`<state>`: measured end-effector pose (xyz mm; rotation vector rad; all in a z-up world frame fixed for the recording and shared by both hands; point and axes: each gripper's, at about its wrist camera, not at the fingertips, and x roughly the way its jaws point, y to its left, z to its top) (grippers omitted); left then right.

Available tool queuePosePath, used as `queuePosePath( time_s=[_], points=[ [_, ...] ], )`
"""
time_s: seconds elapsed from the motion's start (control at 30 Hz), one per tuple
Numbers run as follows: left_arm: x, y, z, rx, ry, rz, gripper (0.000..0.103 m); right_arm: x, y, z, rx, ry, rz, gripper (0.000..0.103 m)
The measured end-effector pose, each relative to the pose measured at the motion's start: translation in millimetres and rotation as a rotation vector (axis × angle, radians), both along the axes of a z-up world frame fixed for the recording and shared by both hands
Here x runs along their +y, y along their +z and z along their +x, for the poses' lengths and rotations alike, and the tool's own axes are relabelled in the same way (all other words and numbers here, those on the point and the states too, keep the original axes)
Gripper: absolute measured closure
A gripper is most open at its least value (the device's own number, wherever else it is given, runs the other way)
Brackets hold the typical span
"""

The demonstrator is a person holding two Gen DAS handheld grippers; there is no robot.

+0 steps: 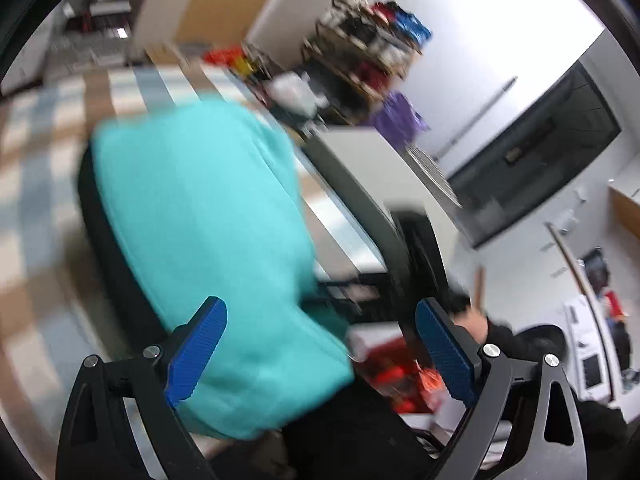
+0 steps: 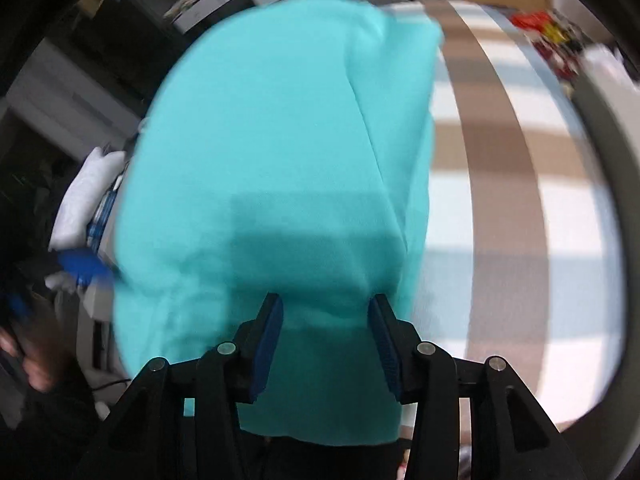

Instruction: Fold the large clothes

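Left gripper (image 1: 320, 354): jaws spread wide, nothing pinched, turquoise garment (image 1: 208, 240) just ahead on the checked tablecloth (image 1: 44, 152). Right gripper (image 2: 326, 344): jaws part-spread over the garment (image 2: 272, 168), pads not pressing it. Garment lies in a folded bundle. Likely between folds; next move calls for regrasping an edge squarely. Views blurred.
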<state>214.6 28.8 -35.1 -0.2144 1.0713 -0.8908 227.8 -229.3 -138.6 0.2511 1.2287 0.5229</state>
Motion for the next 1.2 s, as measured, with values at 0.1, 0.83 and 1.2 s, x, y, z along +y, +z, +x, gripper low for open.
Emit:
queuePosePath(
  time_s=[0.1,0.83,1.2],
  points=[
    [7,6,45,0.029,0.085,0.034,0.01,-6,-4,-5,-0.019,-0.041,0.072,0.057],
    [-47,-84,114,0.266,-0.014,0.418,0.002,53,20,-21,-0.136,0.105,-0.013,0.057],
    [-43,-47,109,0.295,-0.039,0.325,0.002,42,5,-44,-0.211,0.001,0.104,0.058]
  ],
)
